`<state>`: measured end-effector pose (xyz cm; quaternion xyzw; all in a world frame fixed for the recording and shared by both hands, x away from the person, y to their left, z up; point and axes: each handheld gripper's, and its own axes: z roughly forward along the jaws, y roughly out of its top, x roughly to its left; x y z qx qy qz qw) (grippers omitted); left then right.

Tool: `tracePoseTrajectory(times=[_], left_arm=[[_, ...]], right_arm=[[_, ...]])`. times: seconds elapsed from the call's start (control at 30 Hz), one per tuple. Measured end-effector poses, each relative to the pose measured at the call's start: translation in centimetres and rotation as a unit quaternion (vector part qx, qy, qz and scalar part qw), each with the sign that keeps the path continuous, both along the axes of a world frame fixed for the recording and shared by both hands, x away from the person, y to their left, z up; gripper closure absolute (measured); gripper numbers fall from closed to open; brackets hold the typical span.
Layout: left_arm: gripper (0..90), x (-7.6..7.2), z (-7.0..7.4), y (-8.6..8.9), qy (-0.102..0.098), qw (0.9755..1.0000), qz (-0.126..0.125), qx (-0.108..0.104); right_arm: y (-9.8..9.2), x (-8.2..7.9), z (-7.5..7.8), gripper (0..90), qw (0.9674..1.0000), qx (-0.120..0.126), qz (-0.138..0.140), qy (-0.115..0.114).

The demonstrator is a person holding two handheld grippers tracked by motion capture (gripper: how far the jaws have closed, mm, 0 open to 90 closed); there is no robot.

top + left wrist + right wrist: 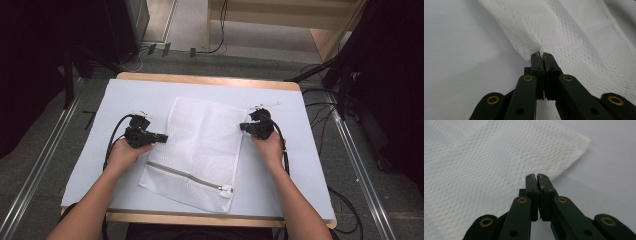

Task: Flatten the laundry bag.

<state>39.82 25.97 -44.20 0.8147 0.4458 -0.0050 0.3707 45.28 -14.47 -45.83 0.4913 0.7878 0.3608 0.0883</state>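
Already both side edges of the white mesh laundry bag (197,150), lying flat mid-desk (300,165), are pinched: the left tongs (541,54) and right tongs (536,176) are each closed on its fabric. Its zipper (187,177) looks shut; any lifting or folding seemingly remains.

mesh bag (579,37) far end cropped, elbows offscreen

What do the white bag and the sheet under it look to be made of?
The white bag looks like a fine woven mesh, probably synthetic: the left gripper view shows a regular net of tiny holes, and it puckers softly where the left gripper pinches its edge. Its zipper looks grey, perhaps plastic. The sheet looks smooth, matte, pale; paper or plastic, unclear.
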Motion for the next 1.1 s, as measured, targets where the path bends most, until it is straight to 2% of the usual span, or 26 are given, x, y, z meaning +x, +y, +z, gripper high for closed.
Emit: tracePoseTrajectory(times=[0.13, 0.33, 0.5, 0.57, 0.73, 0.87, 0.93, 1.1], left_arm=[[89.3, -0.6, 0.1, -0.1, -0.009, 0.9999, 0.006, 0.002], [89.2, -1.2, 0.0, 0.2, -0.005, 0.9998, 0.021, 0.003], [89.1, -0.8, -0.1, 0.6, -0.008, 0.9992, 0.039, -0.001], [89.1, -0.6, -0.3, 0.5, -0.006, 0.9991, 0.041, 0.003], [87.8, -0.3, -0.5, 0.5, -0.003, 0.9991, 0.042, 0.01], [79.2, -0.3, -0.5, 0.7, -0.01, 0.999, 0.039, 0.019], [75.0, -0.2, -0.5, 0.8, -0.006, 0.9991, 0.04, 0.013], [66.6, -0.1, -0.1, 0.9, -0.007, 0.9992, 0.039, 0.001]], right_arm=[[0.5, 1.1, 0.1, 89.1, 1.0, -0.006, 0.002, 0.0], [1.2, 2.5, 0.3, 89.1, 1.0, -0.005, 0.006, -0.004], [1.3, 3.4, 0.2, 89.1, 1.0, -0.002, 0.003, -0.005], [1.3, 3.6, 0.0, 89.0, 1.0, 0.004, 0.0, -0.001], [1.3, 3.6, -0.3, 88.2, 1.0, 0.001, 0.001, 0.005], [1.1, 3.5, -0.2, 81.3, 1.0, 0.001, 0.0, 0.002], [0.9, 3.4, -0.1, 75.7, 1.0, 0.007, 0.001, 0.002], [0.5, 3.0, 0.4, 69.4, 0.9999, 0.015, 0.003, -0.006]])
